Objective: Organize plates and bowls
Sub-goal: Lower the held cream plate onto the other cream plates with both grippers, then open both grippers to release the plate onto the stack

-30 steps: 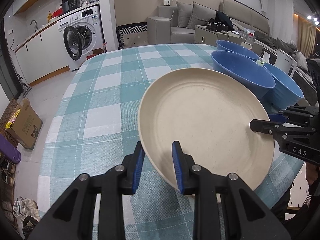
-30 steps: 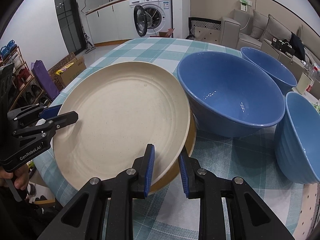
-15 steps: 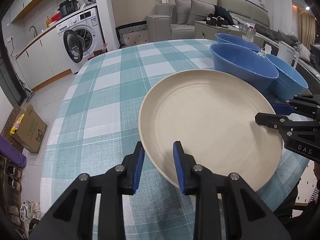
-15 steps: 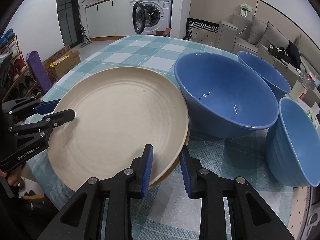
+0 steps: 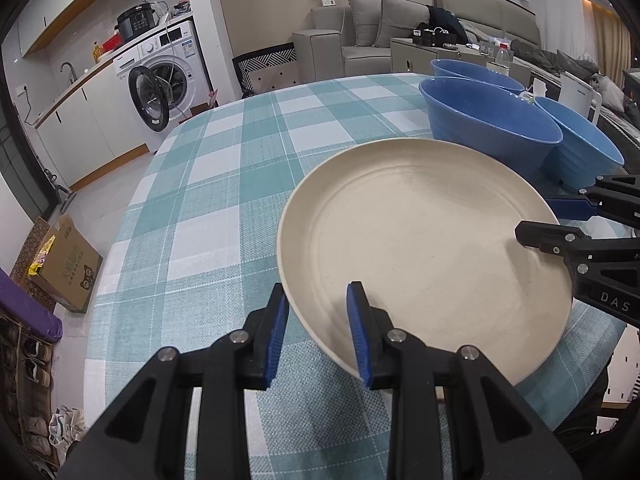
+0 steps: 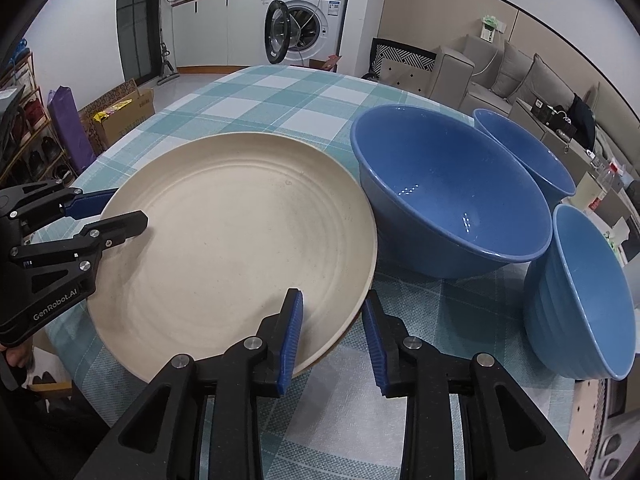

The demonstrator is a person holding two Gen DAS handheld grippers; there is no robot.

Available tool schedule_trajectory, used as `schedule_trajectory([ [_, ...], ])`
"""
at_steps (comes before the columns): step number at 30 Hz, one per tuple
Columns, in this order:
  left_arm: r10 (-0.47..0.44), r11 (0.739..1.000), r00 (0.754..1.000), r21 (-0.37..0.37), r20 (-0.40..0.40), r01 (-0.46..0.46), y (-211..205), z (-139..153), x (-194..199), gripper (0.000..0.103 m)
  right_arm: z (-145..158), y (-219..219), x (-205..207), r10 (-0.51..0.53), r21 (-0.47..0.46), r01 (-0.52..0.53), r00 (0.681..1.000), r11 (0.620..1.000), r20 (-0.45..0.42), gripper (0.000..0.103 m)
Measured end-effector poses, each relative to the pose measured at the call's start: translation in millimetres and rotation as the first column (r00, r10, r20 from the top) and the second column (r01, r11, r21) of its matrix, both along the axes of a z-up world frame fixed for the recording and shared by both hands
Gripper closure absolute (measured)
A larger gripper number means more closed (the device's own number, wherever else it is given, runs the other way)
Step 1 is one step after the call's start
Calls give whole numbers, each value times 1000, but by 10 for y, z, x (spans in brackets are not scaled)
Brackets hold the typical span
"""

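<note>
Worktop (image 5: 240, 168) under a teal and white check cloth, in an open kitchen-living room. Far left: washer (image 5: 168, 80) with door open, white cabinets, a cooker (image 5: 136, 22) on top. Far right: grey sofa (image 5: 384, 28) with cushions. Floor at left: cardboard box (image 5: 66, 268), purple bag (image 5: 28, 312), shoes.

Plate (image 5: 420, 240), beige, sits on the worktop at the near edge; from the right wrist view a second rim seems to show under it, can't confirm. Big bowl (image 6: 448, 196), blue, just right of the plate, looks touching its rim. Two smaller blue bowls: far bowl (image 6: 524, 156) behind it, near bowl (image 6: 580, 292) at right.

Left tongs (image 5: 318, 334) straddle the plate's near-left rim, narrow gap, pads not pressing. Right tongs (image 6: 332, 334) straddle the plate's right rim, jaws opening, rim between them, pads off it. The big bowl crowds the right tongs' side.
</note>
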State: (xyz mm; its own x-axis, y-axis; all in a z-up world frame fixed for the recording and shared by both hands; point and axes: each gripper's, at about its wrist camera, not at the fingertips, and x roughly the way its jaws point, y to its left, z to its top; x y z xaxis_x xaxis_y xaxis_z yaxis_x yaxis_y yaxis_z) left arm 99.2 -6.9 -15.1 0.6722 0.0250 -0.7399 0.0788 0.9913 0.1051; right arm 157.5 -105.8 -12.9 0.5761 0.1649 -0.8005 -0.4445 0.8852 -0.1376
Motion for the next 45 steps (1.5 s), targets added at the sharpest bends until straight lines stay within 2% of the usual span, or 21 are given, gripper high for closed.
schedule_trajectory([
  [6,-7,1000,1000,18,6,7,-34,-30,1,71,-42,36,-20,-5,-39,6,1000,999,14,71],
  [13,-15,998,1000,61,17,14,-93,-53,1,68,-69,29,-16,-9,-36,9,1000,999,8,70],
  [29,-17,998,999,62,40,15,-106,-80,8,63,-119,59,-11,-6,-48,7,1000,999,21,67],
  [32,-21,998,999,57,35,19,-99,-79,13,61,-118,50,-5,1,-33,-1,1000,999,12,57],
  [35,-41,999,999,13,22,40,-71,-51,10,52,-86,53,-25,11,-25,-11,1000,1000,15,52],
  [37,-42,998,999,-35,25,43,-34,-5,-5,48,-51,44,-38,17,-14,-17,1000,1000,20,40],
  [39,-43,997,999,-64,24,44,-10,34,-10,46,-1,22,-59,22,6,-22,999,1000,32,21],
  [43,-50,991,998,-121,27,52,27,97,-29,42,74,-13,-78,24,29,-26,998,999,50,14],
  [44,-49,990,998,-127,26,52,29,106,-33,31,90,-27,-77,25,40,-27,998,999,49,10],
  [45,-44,990,998,-130,33,48,33,121,-41,16,102,-33,-81,25,46,-28,998,999,51,6],
])
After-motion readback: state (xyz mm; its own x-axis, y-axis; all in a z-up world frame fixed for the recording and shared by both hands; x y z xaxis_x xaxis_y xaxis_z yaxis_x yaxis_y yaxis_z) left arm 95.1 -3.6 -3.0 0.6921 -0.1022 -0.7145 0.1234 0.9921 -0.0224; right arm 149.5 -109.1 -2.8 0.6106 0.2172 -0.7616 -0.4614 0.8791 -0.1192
